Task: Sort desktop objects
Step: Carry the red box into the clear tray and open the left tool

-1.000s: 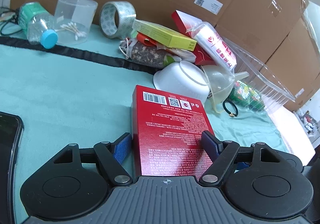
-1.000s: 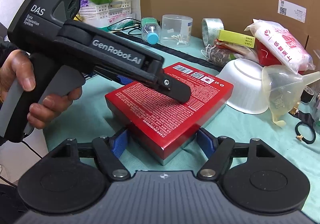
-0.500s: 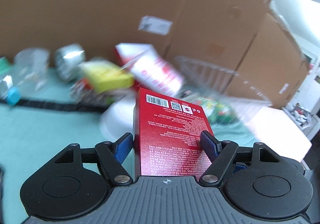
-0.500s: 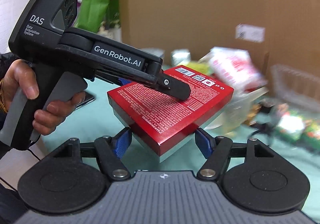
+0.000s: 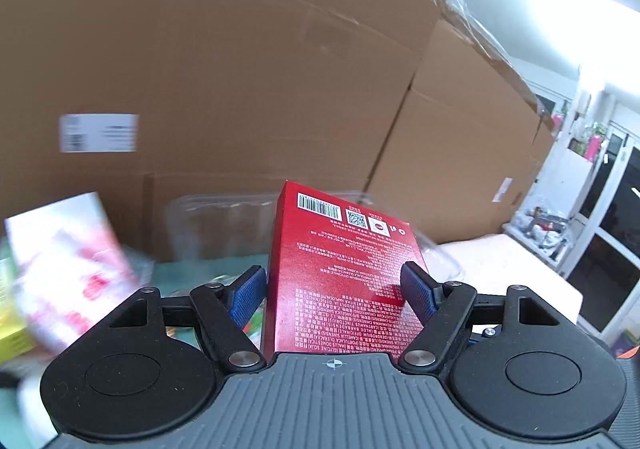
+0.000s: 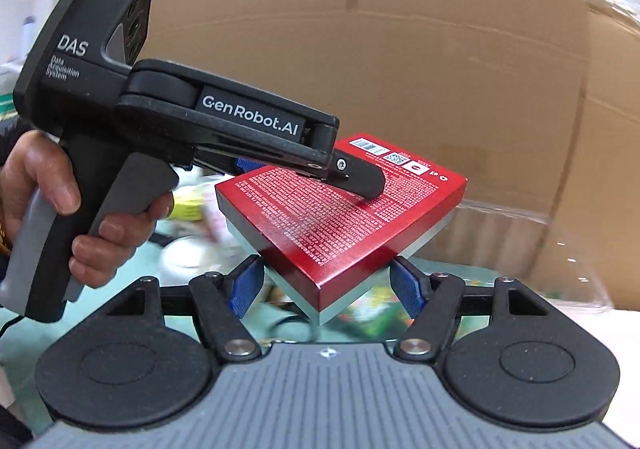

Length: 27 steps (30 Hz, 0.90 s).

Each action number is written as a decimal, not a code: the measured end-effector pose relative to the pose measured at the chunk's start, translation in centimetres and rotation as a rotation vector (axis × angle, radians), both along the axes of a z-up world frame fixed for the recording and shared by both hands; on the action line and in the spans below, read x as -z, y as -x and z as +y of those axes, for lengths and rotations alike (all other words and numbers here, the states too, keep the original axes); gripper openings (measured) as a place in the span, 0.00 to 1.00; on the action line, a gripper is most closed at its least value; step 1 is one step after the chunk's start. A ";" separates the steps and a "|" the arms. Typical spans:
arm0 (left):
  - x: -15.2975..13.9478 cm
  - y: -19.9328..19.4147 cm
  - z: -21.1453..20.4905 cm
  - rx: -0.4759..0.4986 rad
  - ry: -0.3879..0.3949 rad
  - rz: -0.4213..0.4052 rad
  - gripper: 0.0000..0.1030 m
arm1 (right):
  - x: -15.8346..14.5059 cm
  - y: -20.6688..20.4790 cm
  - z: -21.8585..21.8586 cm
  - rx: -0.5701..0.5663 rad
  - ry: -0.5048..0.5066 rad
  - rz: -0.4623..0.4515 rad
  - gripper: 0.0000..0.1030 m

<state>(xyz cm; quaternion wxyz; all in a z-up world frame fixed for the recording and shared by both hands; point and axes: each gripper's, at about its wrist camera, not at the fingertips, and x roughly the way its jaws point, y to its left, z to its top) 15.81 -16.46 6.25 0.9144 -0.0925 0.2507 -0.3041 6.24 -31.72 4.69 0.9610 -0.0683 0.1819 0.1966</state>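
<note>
A flat red box (image 5: 340, 273) with white print and a barcode is held up in the air between both grippers. My left gripper (image 5: 334, 285) is shut on its two long sides; it also shows in the right wrist view (image 6: 352, 177), with one finger lying across the box's top. My right gripper (image 6: 326, 283) is shut on the near corner of the red box (image 6: 344, 221), its blue pads (image 6: 404, 285) against the edges. The box is level, well above the table.
Large cardboard cartons (image 5: 240, 69) fill the background. A clear plastic container (image 5: 216, 225) stands behind the box. A red-and-white packet (image 5: 68, 261) lies blurred at left. A pale board (image 5: 500, 269) lies at right. Blurred clutter lies on the teal cloth (image 6: 472, 277) below.
Both grippers have lifted the red box off the table and carried it up and to the right. The cluttered objects have dropped out of view to the lower left.
</note>
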 end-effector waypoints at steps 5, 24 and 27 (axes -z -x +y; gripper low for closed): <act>0.6 -4.8 -4.2 0.026 0.016 0.061 0.72 | -0.1 -3.7 -3.6 0.044 -0.035 0.040 0.72; 5.2 -16.4 -13.7 0.008 0.000 0.260 0.80 | 2.9 -15.3 -11.1 0.067 -0.037 0.232 0.76; 5.1 -16.7 -13.6 0.019 0.013 0.270 0.93 | 3.3 -15.4 -10.3 0.073 -0.001 0.232 0.78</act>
